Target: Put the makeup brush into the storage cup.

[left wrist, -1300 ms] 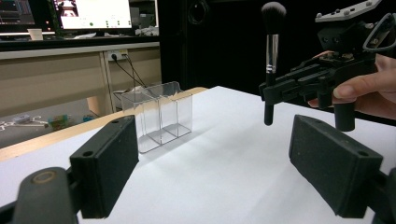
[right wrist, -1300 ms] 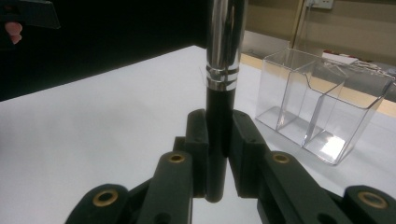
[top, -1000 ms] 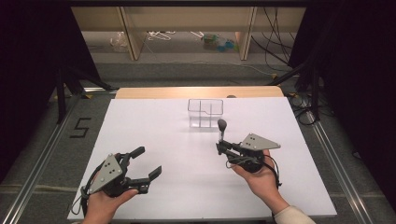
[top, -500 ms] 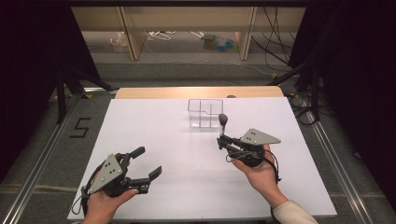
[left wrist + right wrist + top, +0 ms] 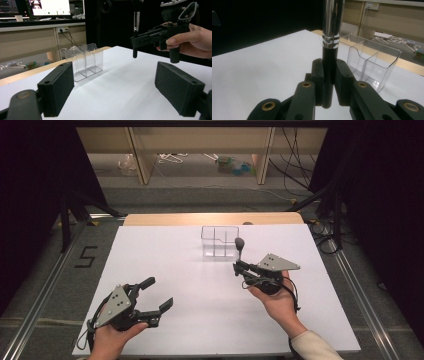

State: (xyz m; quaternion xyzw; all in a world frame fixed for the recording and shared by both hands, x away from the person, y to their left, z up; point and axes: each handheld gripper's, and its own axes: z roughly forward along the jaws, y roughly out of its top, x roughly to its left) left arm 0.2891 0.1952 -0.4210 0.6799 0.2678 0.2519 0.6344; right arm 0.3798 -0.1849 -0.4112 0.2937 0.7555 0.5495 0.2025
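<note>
Right claw (image 5: 239, 267) has shifted slightly nearer the clear divided organizer (image 5: 219, 241), clamped on an upright makeup brush (image 5: 239, 249) above the white table (image 5: 190, 270). Left claw (image 5: 159, 295): jaws apart, empty, near table's front.

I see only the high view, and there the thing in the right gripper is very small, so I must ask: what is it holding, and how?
Observer: The right gripper is shut on a makeup brush. Its jaws clamp the black lower handle, just under a silver band.
Operator: Is the brush upright or tilted?
Observer: Upright. In the left gripper view the brush hangs straight down through the jaws, with its bottom tip clear of the white table.
Operator: Does the clear organizer have compartments?
Observer: Yes. The right gripper view shows a divider inside the clear organizer, and nothing in the parts that can be seen.
Operator: And the left gripper?
Observer: The left gripper is open, with nothing between its pads.
</note>
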